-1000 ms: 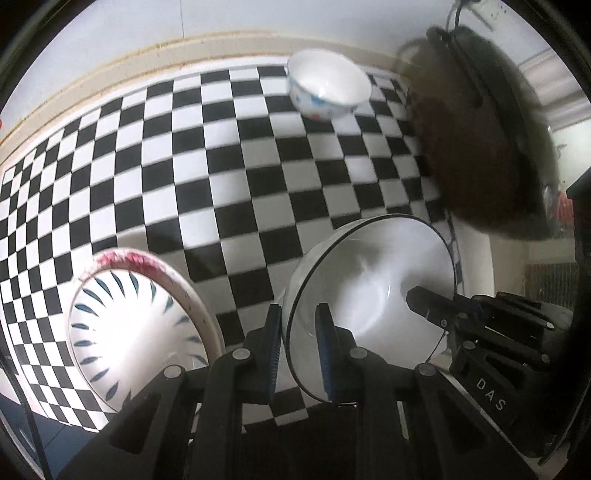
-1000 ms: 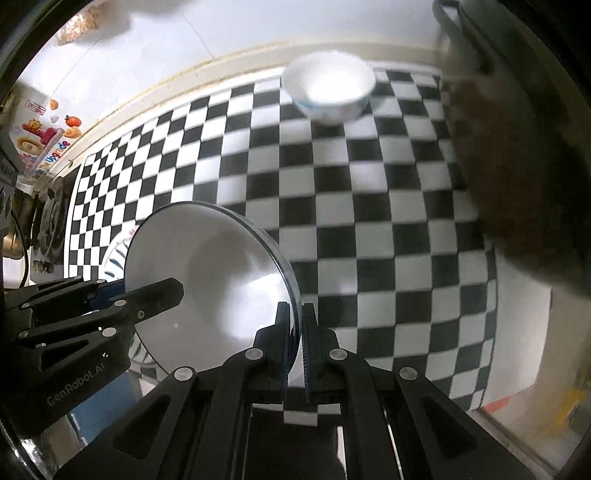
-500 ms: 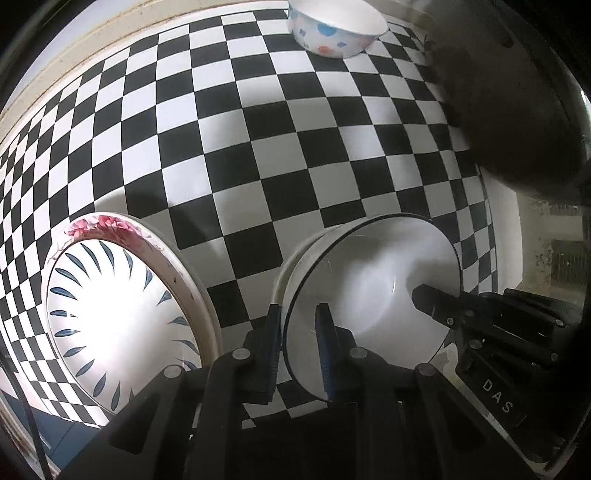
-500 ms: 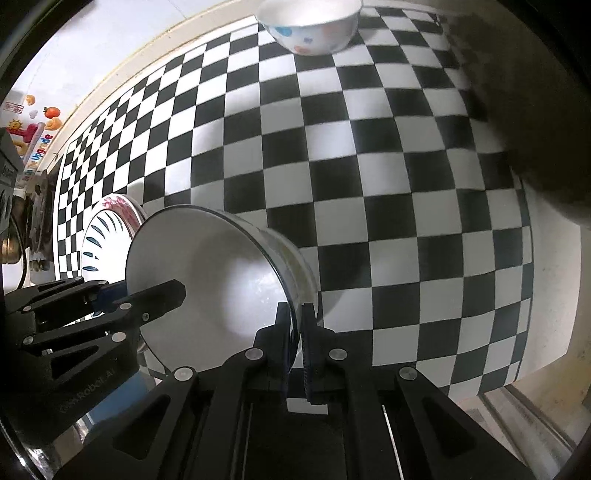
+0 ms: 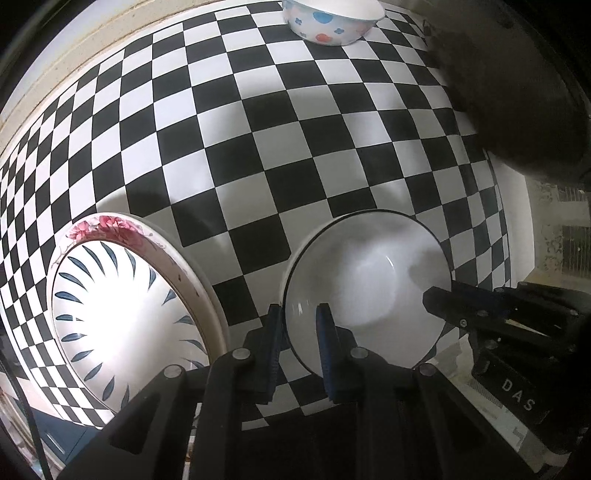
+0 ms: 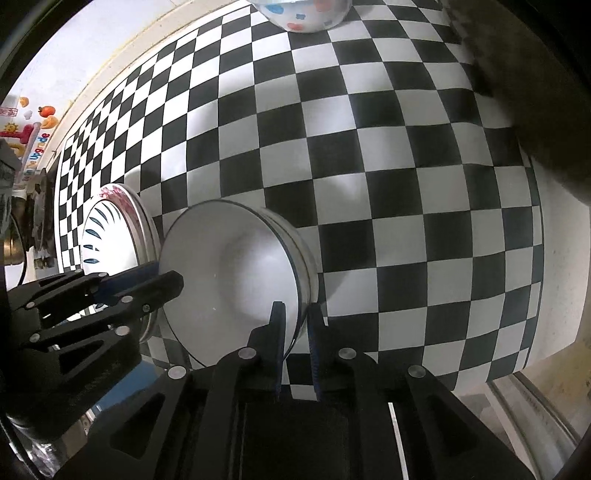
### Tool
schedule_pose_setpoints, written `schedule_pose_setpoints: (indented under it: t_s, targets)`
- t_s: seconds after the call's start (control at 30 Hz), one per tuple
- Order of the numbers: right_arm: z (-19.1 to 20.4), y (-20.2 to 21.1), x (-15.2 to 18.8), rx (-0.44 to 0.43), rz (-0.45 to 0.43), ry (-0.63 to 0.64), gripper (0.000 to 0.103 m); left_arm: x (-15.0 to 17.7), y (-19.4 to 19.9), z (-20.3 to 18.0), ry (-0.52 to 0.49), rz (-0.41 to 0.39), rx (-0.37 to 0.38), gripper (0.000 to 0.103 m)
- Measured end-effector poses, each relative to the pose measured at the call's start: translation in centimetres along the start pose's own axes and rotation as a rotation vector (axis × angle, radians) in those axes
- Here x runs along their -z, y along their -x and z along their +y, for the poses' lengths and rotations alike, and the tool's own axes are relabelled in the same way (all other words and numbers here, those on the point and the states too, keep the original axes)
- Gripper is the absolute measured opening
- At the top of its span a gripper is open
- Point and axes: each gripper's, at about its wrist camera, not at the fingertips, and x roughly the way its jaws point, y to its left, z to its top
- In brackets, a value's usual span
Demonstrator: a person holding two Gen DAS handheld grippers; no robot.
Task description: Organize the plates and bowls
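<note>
Both claws have the white bowl [image 5: 369,288] by opposite rims, down on the checkered bench [image 5: 258,147] just right of the blue-leaf plate [image 5: 122,314]; left claw [image 5: 298,347] pinches tight, right claw [image 6: 295,347] has just been loosening around its rim, so next is probably letting go and backing off.

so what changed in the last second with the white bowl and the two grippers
Both grippers carried the white black-rimmed bowl down toward the checkered tablecloth, beside the blue-petal plate. The right gripper has just been opening, its fingers now loose around the rim. The left gripper stayed clamped on the opposite rim. The spotted bowl at the far edge did not move.
</note>
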Motion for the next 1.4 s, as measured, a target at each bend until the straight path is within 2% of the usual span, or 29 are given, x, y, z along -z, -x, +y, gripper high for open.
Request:
schedule_pose_setpoints:
  t_s: [0.17,0.4,0.5,0.53,0.63,0.73,0.97,1.1,1.27,1.4]
  targets:
    - [-0.1,0.6,-0.1,-0.003,-0.001,0.003,0.015,0.2,0.5,0.4,0.027,-0.008,0.02,0.017]
    - [0.0,4.7,-1.4,0.003,-0.07,0.025,0.016,-0.4,4.6,1.2,0.049,-0.131,0.004,0.017]
    - [0.5,7.3,-3.6,-0.006,-0.105,0.068,0.03,-2.1,6.0,2.2,0.096,-0.186,0.01,0.021]
    - [0.6,8.1,-4.7,-0.005,-0.114,0.077,0.039,-3.1,6.4,2.6,0.122,-0.195,0.03,0.021]
    - [0.8,9.9,-8.1,0.013,-0.137,0.092,0.042,-6.4,7.5,3.9,0.188,-0.222,0.08,0.021]
    - [1.0,11.1,-12.8,0.073,-0.166,0.107,0.042,-10.2,8.0,4.3,0.226,-0.241,0.102,0.021]
    - [0.7,9.8,-24.7,0.183,-0.139,0.143,0.042,-18.8,6.0,5.5,0.333,-0.196,0.209,0.021]
    - [-0.2,7.5,-29.8,0.241,-0.081,0.15,0.042,-22.1,3.6,5.5,0.359,-0.147,0.218,0.021]
    - [-1.5,4.7,-33.2,0.243,-0.007,0.131,0.041,-25.0,0.8,5.1,0.363,-0.092,0.225,0.021]
    - [-2.3,3.1,-34.6,0.243,0.041,0.117,0.041,-26.5,-1.2,4.9,0.362,-0.054,0.253,0.021]
